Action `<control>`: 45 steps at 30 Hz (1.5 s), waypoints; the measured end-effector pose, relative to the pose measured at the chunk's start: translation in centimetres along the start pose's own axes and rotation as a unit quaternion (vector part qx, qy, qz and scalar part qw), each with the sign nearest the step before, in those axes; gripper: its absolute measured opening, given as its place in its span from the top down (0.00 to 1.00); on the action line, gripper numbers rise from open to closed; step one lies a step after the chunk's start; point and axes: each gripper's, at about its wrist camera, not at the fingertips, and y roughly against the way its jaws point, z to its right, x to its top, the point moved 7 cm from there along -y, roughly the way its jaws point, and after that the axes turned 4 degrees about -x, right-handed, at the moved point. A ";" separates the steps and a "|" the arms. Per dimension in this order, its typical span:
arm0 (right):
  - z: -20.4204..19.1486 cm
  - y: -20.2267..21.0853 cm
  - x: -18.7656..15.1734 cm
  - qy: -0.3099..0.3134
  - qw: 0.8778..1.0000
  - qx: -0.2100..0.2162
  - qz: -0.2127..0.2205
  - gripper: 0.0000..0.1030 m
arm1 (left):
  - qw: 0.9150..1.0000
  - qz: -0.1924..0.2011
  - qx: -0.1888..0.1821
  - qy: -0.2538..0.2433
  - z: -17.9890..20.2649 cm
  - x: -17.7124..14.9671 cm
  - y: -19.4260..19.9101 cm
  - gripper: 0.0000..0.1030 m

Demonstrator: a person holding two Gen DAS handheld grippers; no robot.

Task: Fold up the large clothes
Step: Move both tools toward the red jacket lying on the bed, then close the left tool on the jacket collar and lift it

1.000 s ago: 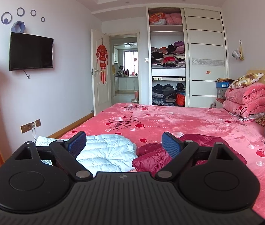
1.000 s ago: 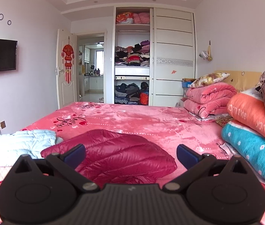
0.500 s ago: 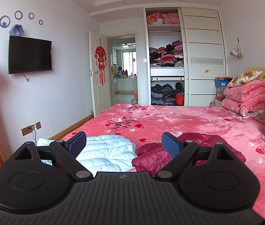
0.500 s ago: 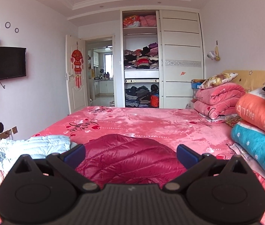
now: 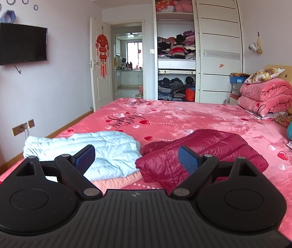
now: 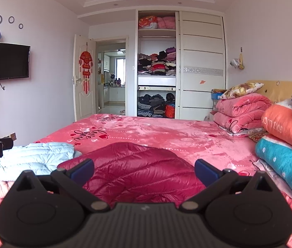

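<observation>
Both grippers hang above the near edge of the bed [image 5: 187, 119] with their jaws spread wide and nothing between them. The left gripper [image 5: 136, 159] fills the lower half of its frame; past its fingers, the red jacket [image 5: 208, 150] lies rumpled at centre right on the pink blanket, and the blue jacket [image 5: 104, 150] lies just beside it at centre left, on top of a peach garment [image 5: 117, 183]. In the right wrist view, the right gripper [image 6: 144, 170] sits low in the frame with the red jacket [image 6: 133, 171] directly beyond its fingers, mid-frame. The blue jacket [image 6: 32, 159] is at the left edge. Stacked quilts [image 6: 286, 144] rise at the right edge. An open wardrobe [image 6: 156, 66] stands in the upper centre, and a TV [image 6: 6, 62] hangs at the upper left.
</observation>
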 end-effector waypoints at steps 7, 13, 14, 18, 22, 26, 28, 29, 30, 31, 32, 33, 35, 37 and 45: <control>2.0 -1.7 -2.4 -0.022 0.999 -0.033 -0.012 0.01 | 0.999 -0.022 -0.038 0.014 0.6 -1.2 -1.6 0.00; 3.3 -5.3 -5.1 -0.053 0.997 -0.046 -0.016 0.01 | 0.998 -0.039 -0.049 0.017 0.6 -2.7 -2.9 0.00; 3.6 -5.9 -5.8 -0.059 0.997 -0.048 -0.019 0.01 | 0.998 -0.043 -0.050 0.019 0.7 -3.0 -3.4 0.00; 4.7 -8.3 -9.2 -0.079 0.995 -0.058 -0.036 0.01 | 0.996 -0.055 -0.061 0.026 1.7 -4.1 -5.7 0.00; 5.8 -9.7 -12.4 -0.076 0.994 -0.066 -0.045 0.01 | 0.995 -0.065 -0.069 0.030 2.7 -6.2 -8.6 0.00; 6.8 -10.9 -14.7 -0.037 0.995 -0.079 -0.049 0.01 | 0.994 -0.082 -0.071 0.033 3.9 -8.2 -11.5 0.00; 7.6 -11.6 -15.6 -0.029 0.995 -0.084 -0.052 0.01 | 0.994 -0.082 -0.070 0.034 4.4 -8.9 -12.8 0.00; 8.0 -12.0 -16.0 -0.029 0.994 -0.087 -0.057 0.01 | 0.994 -0.082 -0.068 0.032 4.7 -9.2 -13.4 0.00; 8.5 -12.5 -16.4 -0.033 0.993 -0.089 -0.063 0.01 | 0.994 -0.082 -0.068 0.031 5.1 -9.5 -13.9 0.00; 8.9 -12.8 -16.6 -0.039 0.993 -0.089 -0.067 0.01 | 0.994 -0.084 -0.069 0.031 5.5 -9.8 -14.6 0.00; 9.2 -13.1 -16.8 -0.045 0.993 -0.088 -0.068 0.01 | 0.993 -0.085 -0.071 0.030 5.8 -10.1 -15.2 0.00; 9.5 -13.4 -17.0 -0.049 0.993 -0.085 -0.069 0.01 | 0.993 -0.086 -0.072 0.029 6.2 -10.4 -15.7 0.00; 10.0 -13.8 -17.2 -0.049 0.993 -0.083 -0.070 0.01 | 0.993 -0.093 -0.073 0.023 6.9 -11.4 -17.3 0.00; 10.3 -14.1 -17.3 -0.051 0.993 -0.080 -0.068 0.01 | 0.992 -0.102 -0.073 0.020 7.6 -12.0 -18.5 0.00; 11.4 -15.6 -17.6 -0.060 0.993 -0.074 -0.072 0.01 | 0.990 -0.122 -0.063 0.024 9.1 -13.6 -22.3 0.00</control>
